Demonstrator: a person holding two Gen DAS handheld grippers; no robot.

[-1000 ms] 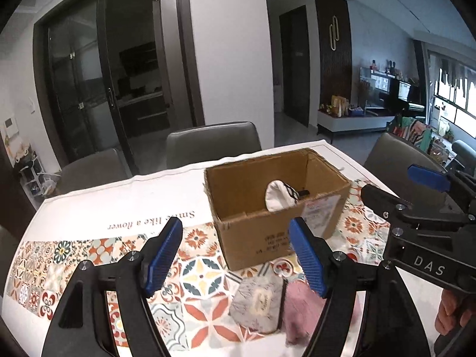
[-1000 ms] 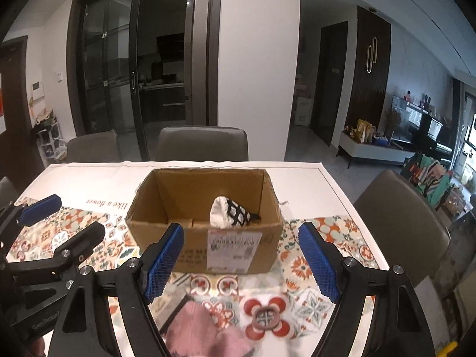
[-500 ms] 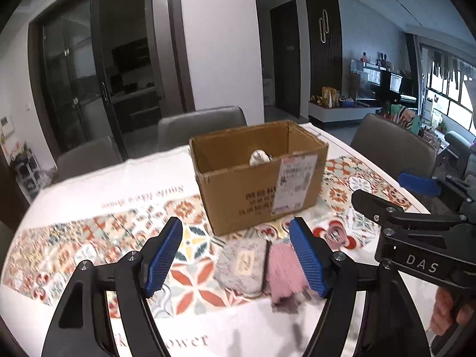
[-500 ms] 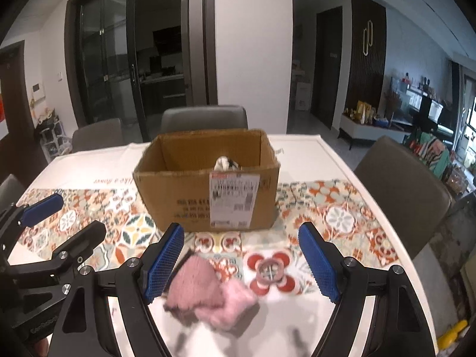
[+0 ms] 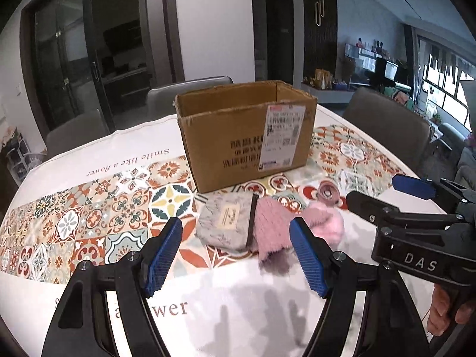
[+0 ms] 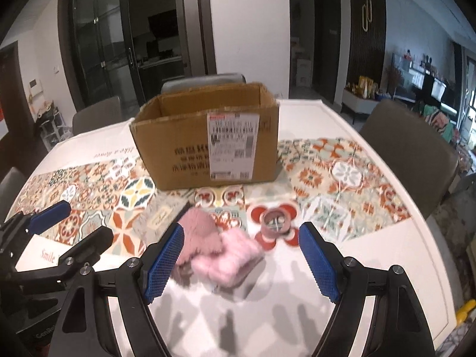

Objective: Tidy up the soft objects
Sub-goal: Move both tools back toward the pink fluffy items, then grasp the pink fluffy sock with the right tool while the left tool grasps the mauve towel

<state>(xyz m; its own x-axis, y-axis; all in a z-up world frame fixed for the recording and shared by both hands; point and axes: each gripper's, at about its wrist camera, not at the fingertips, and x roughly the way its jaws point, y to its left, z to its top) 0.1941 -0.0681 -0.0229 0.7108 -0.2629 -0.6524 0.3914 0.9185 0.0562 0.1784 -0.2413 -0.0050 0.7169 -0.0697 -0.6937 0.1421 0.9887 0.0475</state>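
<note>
An open cardboard box (image 5: 247, 135) (image 6: 208, 145) stands on the patterned tablecloth. In front of it lie a grey fluffy pouch (image 5: 224, 223) (image 6: 157, 217), a dark pink fuzzy item (image 5: 272, 226) (image 6: 202, 232) and a light pink fuzzy item (image 5: 324, 223) (image 6: 235, 255), touching each other. My left gripper (image 5: 236, 257) is open and empty, just short of the pouch. My right gripper (image 6: 242, 261) is open and empty, with the pink items between its fingers' line of sight. The box's inside is hidden.
A small round pinkish tape-like roll (image 5: 327, 193) (image 6: 276, 221) lies right of the soft items. Grey chairs (image 6: 407, 145) stand around the table. The table edge (image 6: 437, 267) runs along the right.
Both grippers have pulled back and lowered from the box. The box looks farther, its inside no longer shows, and the soft items now lie ahead of the fingers.
</note>
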